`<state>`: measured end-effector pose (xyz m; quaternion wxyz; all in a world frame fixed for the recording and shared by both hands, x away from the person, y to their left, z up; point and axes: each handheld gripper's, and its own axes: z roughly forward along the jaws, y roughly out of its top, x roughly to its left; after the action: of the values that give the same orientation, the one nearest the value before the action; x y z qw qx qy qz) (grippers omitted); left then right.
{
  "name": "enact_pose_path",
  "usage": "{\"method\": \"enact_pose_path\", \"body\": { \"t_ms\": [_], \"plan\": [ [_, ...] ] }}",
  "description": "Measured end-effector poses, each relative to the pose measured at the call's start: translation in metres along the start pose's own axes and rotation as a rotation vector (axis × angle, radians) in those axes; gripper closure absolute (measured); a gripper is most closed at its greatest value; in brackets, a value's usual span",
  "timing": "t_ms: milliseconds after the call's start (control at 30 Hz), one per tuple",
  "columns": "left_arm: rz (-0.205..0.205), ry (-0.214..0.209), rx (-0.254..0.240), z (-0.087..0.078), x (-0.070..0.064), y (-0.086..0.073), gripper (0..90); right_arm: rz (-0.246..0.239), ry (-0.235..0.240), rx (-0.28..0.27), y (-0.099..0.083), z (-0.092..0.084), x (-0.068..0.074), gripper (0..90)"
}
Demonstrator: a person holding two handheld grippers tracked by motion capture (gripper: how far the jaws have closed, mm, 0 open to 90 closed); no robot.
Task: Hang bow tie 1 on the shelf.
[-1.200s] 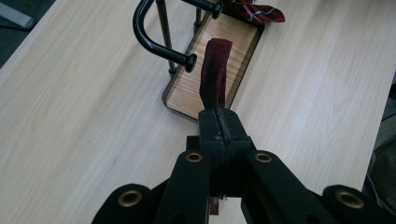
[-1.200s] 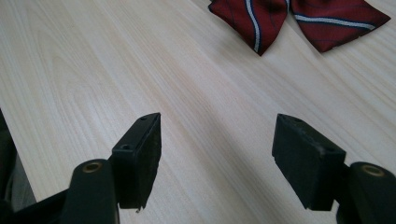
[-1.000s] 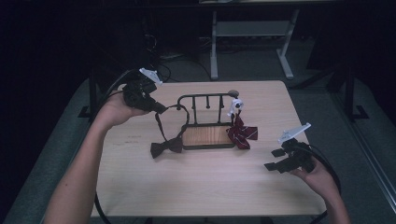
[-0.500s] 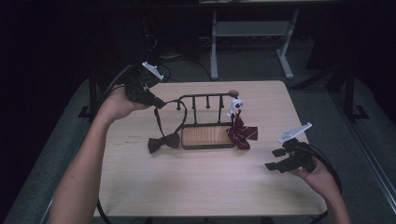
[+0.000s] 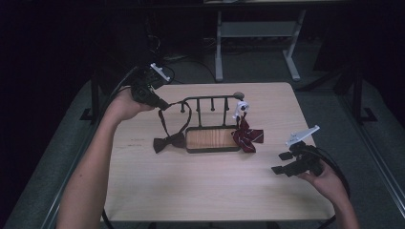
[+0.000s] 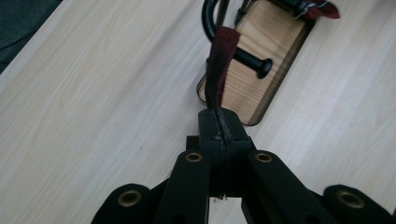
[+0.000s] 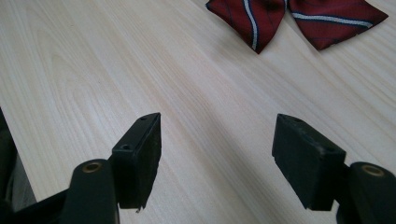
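Left hand-held gripper [image 5: 162, 104]: jaws clamped tight on the dark strap [image 6: 219, 65] of a bow tie, up at the left end of the rack.
Change: over the last second this gripper has carried the strap up and toward the rack's top bar; the strap now slopes from the jaws down to the bow.
Dark bow tie [image 5: 168, 142]: its bow lies on the counter [image 5: 205, 191], just left of the rack's base, possibly touching it.
Rack [image 5: 212, 138]: black rail with pegs over a wooden base; the strap looks close to a peg, probably not yet hooked.
Striped red bow tie [image 5: 247, 136]: at the rack's right end.
Right hand-held gripper [image 5: 282, 163]: jaws wide apart, holding nothing, low over the counter.
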<state>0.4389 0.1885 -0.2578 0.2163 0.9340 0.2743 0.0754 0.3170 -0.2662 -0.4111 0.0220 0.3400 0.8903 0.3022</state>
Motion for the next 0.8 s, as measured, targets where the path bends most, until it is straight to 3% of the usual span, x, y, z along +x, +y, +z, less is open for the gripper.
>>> {"method": "enact_pose_path", "body": {
  "t_ms": [233, 533, 800],
  "plan": [
    [0.015, 0.021, 0.047, 0.0069, 0.0002, 0.0046, 89.8, 0.003, -0.004, 0.006, -0.0002, 0.0005, -0.0006, 32.8],
    [0.009, 0.031, 0.048, 0.0091, 0.0014, 0.0055, 87.9, 0.004, -0.006, 0.005, -0.0013, -0.0001, -0.0022, 32.8],
    [-0.005, 0.054, 0.054, 0.0092, 0.0022, 0.0002, 79.4, 0.003, -0.01, 0.006, -0.0012, 0.0004, -0.0023, 32.5]
  ]
}}
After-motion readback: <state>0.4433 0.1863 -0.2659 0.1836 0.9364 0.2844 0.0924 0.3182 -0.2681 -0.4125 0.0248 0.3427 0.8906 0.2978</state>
